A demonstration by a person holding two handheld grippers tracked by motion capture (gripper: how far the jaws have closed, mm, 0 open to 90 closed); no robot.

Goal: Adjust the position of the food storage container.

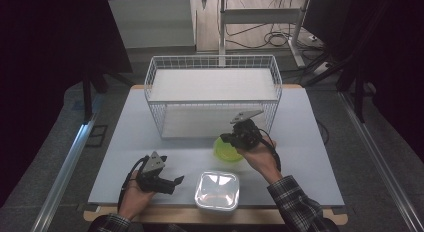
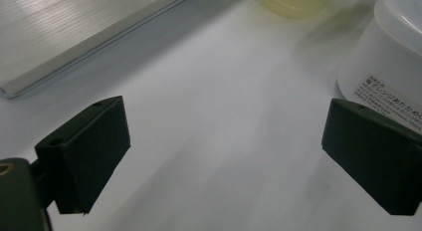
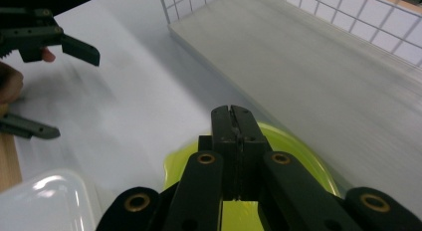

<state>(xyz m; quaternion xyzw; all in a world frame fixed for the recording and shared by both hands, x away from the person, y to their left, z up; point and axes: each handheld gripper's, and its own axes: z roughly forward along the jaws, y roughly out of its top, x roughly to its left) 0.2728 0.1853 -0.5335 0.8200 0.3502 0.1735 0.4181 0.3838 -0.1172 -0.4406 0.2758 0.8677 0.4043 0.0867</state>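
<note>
The left gripper [image 1: 176, 181] is resting on the table [image 1: 125, 137], fingers [image 2: 84, 156] spread wide around nothing, beside the white container [image 1: 216, 191]. Farther right, the right gripper [image 1: 227, 138] is pinching the green bowl [image 1: 225, 152] by its rim, just in front of the wire basket [image 1: 212, 94].

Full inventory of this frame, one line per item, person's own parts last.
Bowl: 1, yellow-green, mid table in front of the basket, rim pinched by the right gripper.
Lidded container: 1, white translucent, near table edge, between the hands.
Wire basket: 1, white, far half of the table.
Table: 1, pale grey.
Left gripper: 1, black, jaws wide open, low over the table at near left.
Right gripper: 1, black, shut on the bowl's rim.
</note>
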